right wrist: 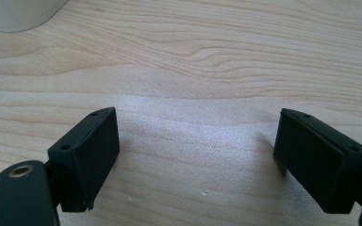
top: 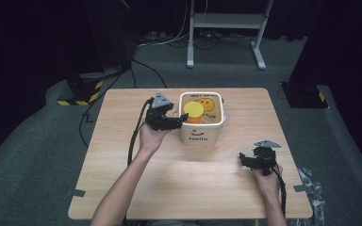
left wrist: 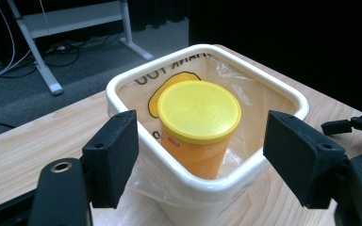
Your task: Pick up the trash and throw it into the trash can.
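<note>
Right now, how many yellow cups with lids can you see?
1. The yellow-lidded orange cup stands upright inside the white bin on the table, just ahead of the open left gripper. The bin's walls could hide something lower down.

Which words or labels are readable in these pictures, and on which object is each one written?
"Hello", under a smile mark: on the front of the white bin.
"THANK YOU", partly hidden: on the plastic liner bag inside the bin.
Small red-and-white label on the orange cup: too small to read.
</note>
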{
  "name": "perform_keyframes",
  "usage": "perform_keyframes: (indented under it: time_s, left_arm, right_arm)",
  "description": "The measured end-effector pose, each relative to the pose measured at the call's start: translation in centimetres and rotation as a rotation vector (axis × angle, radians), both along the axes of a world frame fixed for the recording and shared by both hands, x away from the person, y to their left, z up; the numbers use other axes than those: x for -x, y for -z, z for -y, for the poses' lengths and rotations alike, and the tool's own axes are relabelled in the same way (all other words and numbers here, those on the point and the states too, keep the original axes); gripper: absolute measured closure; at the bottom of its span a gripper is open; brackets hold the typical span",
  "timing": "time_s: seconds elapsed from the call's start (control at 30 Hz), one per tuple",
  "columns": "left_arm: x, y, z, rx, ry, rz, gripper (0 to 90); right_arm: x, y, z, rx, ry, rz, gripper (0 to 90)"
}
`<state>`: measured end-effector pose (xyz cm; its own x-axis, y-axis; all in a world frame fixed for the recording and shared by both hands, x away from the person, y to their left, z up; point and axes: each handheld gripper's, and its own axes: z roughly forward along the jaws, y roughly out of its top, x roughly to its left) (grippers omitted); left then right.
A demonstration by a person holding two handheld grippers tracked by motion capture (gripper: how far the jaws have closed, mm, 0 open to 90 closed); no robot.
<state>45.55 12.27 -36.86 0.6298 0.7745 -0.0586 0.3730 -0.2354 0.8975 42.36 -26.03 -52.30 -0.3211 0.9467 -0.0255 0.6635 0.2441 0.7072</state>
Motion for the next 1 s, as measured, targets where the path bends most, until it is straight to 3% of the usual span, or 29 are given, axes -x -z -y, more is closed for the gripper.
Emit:
perform_keyframes:
  time_s: [0.17, 0.5, 1.0]
  left_arm:
    - [0.7, -0.1, -0.7, -0.006, -0.003, 0.002, 27.6]
    - [2.2, -0.3, -2.0, 0.021, -0.021, 0.013, 27.6]
    - [3.5, 0.3, -2.9, 0.061, -0.021, -0.01, 27.6]
  right_arm:
    - [0.0, 0.0, 0.0, 0.0, 0.0, -0.001, 14.6]
    - [0.0, 0.0, 0.0, 0.0, 0.001, 0.0, 14.6]
    - [0.0, 0.0, 0.0, 0.0, 0.0, 0.0, 14.6]
